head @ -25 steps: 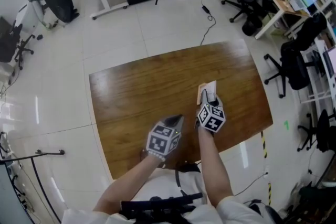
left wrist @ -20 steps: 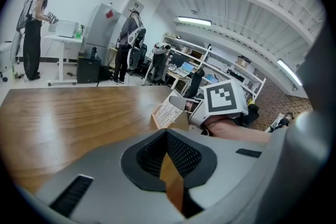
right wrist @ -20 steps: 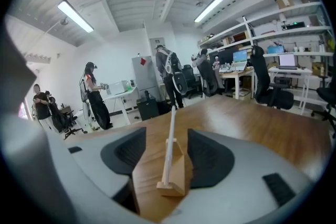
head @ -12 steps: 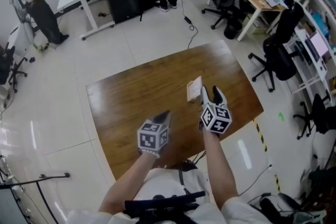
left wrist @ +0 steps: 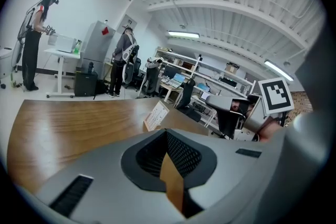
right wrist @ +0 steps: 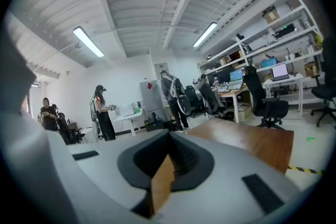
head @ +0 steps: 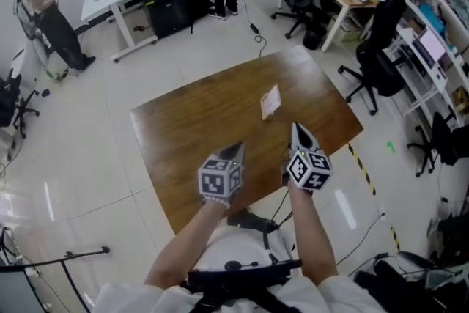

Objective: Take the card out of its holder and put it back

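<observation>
The white rectangular card (head: pixel 270 102), with a thin orange strip along one edge, lies on the brown wooden bench (head: pixel 198 135), toward the far right part of the bench top and clear of both tools. At this size its holder cannot be told apart from it. A second ago the right gripper (head: pixel 295 128) had its tips down at the card, with the jaws parted. Half a second ago it stood just beside the card. Now it has been drawn back to the near edge of the bench, well apart from the card, and its jaws are clenched together on nothing. The right gripper view shows the two dark pads meeting at the right gripper (right wrist: pixel 169 134) with only the bench's far corner (right wrist: pixel 252 139) beyond them. The left gripper (head: pixel 238 148) has kept its place over the near edge of the bench, left of the right one, and is likewise lifted off the wood. In the left gripper view its jaws (left wrist: pixel 167 131) are pressed together with nothing between them, and the card (left wrist: pixel 156 115) shows past them, resting on the bench top (left wrist: pixel 68 123) toward its far side. The card itself sits slightly farther from the near bench edge than it did a second ago, and it is no longer touched by either tool.
</observation>
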Available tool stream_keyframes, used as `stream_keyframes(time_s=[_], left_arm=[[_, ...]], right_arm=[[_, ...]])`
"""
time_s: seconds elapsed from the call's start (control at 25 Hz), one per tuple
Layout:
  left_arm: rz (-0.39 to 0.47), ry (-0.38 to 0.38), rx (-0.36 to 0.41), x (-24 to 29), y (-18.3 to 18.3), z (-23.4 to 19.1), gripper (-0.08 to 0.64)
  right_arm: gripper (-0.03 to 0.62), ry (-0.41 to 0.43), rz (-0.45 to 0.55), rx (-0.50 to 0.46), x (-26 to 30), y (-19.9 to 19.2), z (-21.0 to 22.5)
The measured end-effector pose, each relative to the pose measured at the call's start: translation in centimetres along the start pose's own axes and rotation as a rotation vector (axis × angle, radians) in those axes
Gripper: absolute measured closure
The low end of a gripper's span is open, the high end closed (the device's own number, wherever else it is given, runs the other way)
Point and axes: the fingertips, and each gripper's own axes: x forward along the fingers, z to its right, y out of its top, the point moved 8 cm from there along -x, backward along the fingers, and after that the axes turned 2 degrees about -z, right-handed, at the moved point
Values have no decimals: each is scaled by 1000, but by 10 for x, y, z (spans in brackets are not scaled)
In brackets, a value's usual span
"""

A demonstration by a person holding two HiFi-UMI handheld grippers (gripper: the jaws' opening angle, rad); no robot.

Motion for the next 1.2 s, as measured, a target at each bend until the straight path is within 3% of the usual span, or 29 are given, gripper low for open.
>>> stream_keyframes(time_s=[0.32, 0.68, 0.88, 1.2], left_arm=[[7, -34, 5, -39, -24, 22, 565], [4, -40, 24, -72, -45, 33, 565], [9, -48, 36, -77, -51, 43, 565], [19, -58, 35, -77, -47, 44, 565]], right_arm=[[595, 3, -36, 83, -76, -35, -28], [595, 21, -99, 164, -116, -86, -56], [597, 37, -107, 194, -127, -95, -55], [597, 42, -100, 166, -123, -89, -57]])
